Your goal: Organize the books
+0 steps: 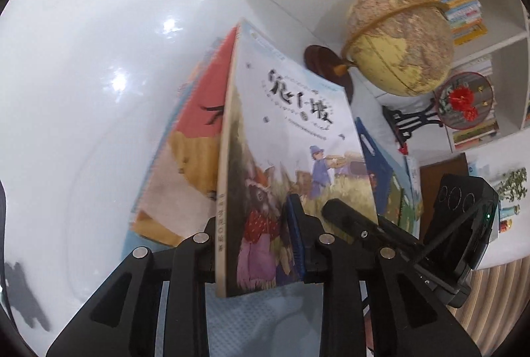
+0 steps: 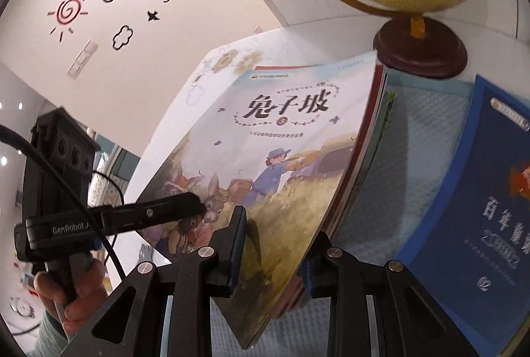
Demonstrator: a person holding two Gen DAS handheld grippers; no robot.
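A thin paperback picture book with a pale blue cover showing rabbits and a blue-clad figure in a yellow field [image 1: 291, 138] stands tilted, its lower edge down between the fingers of both grippers. In the left wrist view the left gripper [image 1: 255, 244] straddles the book's near spine corner: its right blue-padded finger [image 1: 294, 234] lies against the front cover, while the left finger is hidden behind the spine, so whether the pads press cannot be told. Behind this book, to the left, lean more thin books with a red and cream cover [image 1: 185, 151].

In the right wrist view the right gripper [image 2: 275, 244] has the same stack's lower edge between its jaws; the left blue pad [image 2: 239, 244] sits on the front cover and the right pad meets the back of the stack, a narrow grip on the books. A hand [image 2: 71, 294] holds the other gripper's black handle at the left.

Far right stands a yellowed globe on a dark wooden base [image 2: 420, 49]. A dark blue book with pale lettering [image 2: 480, 201] lies on the right, on a pale blue textured mat [image 2: 417, 138].
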